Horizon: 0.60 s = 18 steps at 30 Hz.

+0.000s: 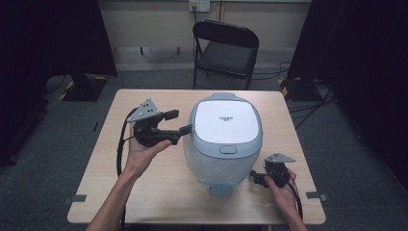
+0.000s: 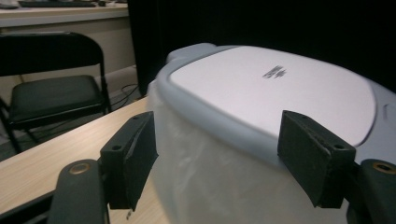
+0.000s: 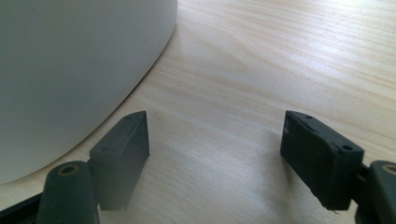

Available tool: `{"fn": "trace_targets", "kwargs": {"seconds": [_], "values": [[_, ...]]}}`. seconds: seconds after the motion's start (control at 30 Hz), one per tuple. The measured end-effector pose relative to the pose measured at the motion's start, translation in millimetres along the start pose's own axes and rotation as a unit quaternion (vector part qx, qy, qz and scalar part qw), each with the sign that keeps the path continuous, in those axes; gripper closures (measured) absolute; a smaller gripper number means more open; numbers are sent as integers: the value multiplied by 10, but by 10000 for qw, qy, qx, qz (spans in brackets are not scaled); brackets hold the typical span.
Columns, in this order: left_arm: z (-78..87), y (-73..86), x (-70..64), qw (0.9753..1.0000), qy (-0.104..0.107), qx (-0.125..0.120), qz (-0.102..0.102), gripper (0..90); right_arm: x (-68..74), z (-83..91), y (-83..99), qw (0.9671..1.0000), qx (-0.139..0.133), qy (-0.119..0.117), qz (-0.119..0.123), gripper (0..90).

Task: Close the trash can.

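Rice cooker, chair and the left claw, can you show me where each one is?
rice cooker (image 1: 225,122): high view, middle of its white lid.
chair (image 1: 225,57): high view, on its black seat.
left claw (image 1: 178,121): high view, midway between its two black fingertips, beside the cooker's lid.

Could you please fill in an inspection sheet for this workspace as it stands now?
Surface: wooden table, bare around the appliance.
Job's things: rice cooker, lid closed, at the table's middle.
Clutter: nothing seen.
Grippers: left gripper open, fingers by the cooker's left side near the lid rim; right gripper open, low by the cooker's base on its right side.
Cables: a black cable loops from the left gripper.
Surroundings: folding chair behind the table, dark curtains.
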<state>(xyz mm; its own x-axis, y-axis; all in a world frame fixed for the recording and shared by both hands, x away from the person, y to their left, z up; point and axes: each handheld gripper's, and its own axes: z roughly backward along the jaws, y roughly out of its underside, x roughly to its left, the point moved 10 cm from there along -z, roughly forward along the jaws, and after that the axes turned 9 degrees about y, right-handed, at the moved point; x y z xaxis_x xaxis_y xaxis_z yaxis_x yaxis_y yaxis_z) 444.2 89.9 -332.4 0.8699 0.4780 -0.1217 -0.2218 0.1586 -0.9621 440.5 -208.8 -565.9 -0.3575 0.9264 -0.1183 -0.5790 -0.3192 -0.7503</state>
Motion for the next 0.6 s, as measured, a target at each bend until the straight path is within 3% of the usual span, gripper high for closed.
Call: {"fn": "trace_targets", "kwargs": {"seconds": [0.03, 0.13, 0.23, 0.3, 0.4, 0.43, 0.47, 0.5, 0.53, 0.6], "values": [[39, 20, 29, 10000, -38, -8, 58, 275, 0, 0, 0, 10000, 0, 1, -1, 226], [148, 115, 158, 9991, -425, 53, 23, 275, 0, 0, 0, 10000, 0, 1, 0, 226], [235, 288, 281, 9973, -696, 229, 50, 274, 0, 0, 0, 10000, 0, 3, 0, 226], [261, 359, 326, 9966, -765, 312, 69, 261, 0, 0, 0, 10000, -1, 1, 0, 226], [372, 662, 518, 9923, -1066, 599, 216, 252, 0, 0, 0, 10000, -1, 1, 0, 226], [372, 662, 518, 9923, -1066, 599, 216, 247, 0, 0, 0, 10000, 0, 1, 1, 226], [432, 825, 608, 9901, -1148, 731, 352, 239, 0, 0, 0, 10000, -2, 1, 1, 226], [432, 825, 608, 9901, -1148, 731, 352, 237, 0, 0, 0, 10000, -1, 1, 1, 226], [494, 989, 686, 9872, -1268, 850, 457, 236, 0, 0, 0, 10000, 0, 1, 0, 226], [554, 1160, 747, 9844, -1346, 983, 563, 230, 0, 0, 0, 10000, -1, 1, 1, 226]]}}
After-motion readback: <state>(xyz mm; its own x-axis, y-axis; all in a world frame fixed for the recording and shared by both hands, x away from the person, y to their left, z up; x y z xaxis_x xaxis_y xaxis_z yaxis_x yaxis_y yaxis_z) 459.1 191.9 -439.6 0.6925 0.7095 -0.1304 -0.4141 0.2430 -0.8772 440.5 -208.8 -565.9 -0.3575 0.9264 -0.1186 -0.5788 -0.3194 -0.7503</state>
